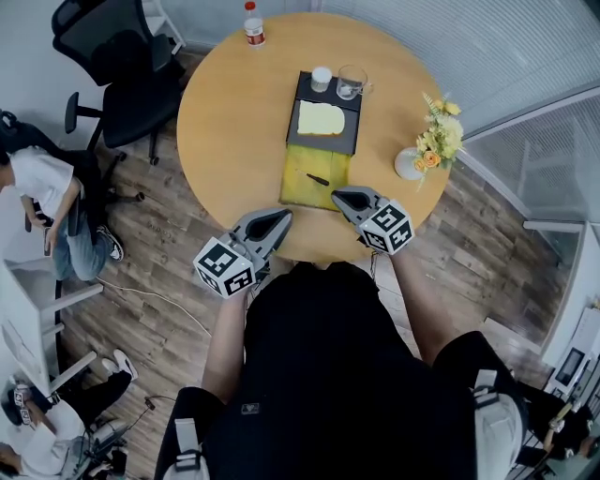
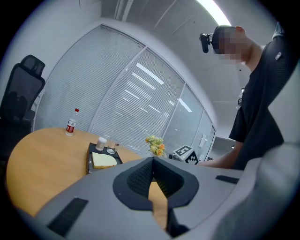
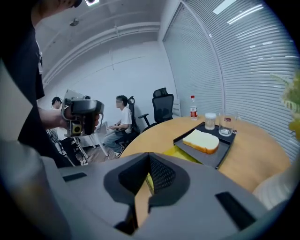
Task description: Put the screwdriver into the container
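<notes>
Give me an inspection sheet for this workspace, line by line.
Surface: round wooden table, wood bare around the items.
Job's things: screwdriver lies on the flat yellow container, ungripped.
Clutter: black tray carrying a pale slice, white cup and glass; bottle at the far edge; flower vase on the right.
Grippers: left gripper and right gripper both shut, empty, at the near edge.
Cables: one white cable on the floor, left.
Surroundings: black office chair, seated person, blinds.
</notes>
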The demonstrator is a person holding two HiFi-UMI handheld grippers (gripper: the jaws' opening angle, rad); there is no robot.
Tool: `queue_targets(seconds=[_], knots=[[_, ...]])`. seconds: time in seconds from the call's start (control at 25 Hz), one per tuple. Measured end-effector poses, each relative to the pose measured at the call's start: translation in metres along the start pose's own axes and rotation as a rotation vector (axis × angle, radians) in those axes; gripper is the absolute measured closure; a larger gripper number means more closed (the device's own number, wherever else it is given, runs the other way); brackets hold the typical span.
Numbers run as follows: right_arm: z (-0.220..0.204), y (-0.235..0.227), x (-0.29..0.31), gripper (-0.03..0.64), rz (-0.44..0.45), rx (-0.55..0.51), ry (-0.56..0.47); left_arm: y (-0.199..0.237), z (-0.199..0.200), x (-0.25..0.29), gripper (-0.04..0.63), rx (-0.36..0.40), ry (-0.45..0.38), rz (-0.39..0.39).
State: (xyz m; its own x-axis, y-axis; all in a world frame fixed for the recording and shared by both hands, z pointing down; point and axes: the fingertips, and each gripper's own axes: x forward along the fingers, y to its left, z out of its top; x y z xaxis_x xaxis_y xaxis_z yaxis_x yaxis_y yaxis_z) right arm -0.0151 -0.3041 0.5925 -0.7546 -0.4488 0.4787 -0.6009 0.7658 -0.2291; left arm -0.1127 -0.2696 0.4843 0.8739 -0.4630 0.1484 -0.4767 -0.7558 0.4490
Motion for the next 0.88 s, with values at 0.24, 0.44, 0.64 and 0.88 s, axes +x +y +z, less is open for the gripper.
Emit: queue_targets(seconds=[0.24, 0.44, 0.64, 0.88], knots=[[0.001, 0.01, -0.024, 0.612, -0.001, 0.015, -0.023, -0.006, -0.002, 0.009, 0.591, 0.008, 0.01, -0.016], [0.0, 0.015, -0.034, 0.612, -0.005, 0.009, -0.026, -0.011, -0.005, 0.011, 0.591, 0.021, 0.024, -0.023], [0.002, 0.016, -0.039, 0.612, -0.004, 0.011, -0.035, -0.012, -0.007, 0.013, 0.591, 0.016, 0.024, -0.025], [0.004, 0.016, -0.041, 0.612, -0.002, 0.007, -0.036, -0.014, -0.004, 0.015, 0.591, 0.019, 0.023, -0.03]])
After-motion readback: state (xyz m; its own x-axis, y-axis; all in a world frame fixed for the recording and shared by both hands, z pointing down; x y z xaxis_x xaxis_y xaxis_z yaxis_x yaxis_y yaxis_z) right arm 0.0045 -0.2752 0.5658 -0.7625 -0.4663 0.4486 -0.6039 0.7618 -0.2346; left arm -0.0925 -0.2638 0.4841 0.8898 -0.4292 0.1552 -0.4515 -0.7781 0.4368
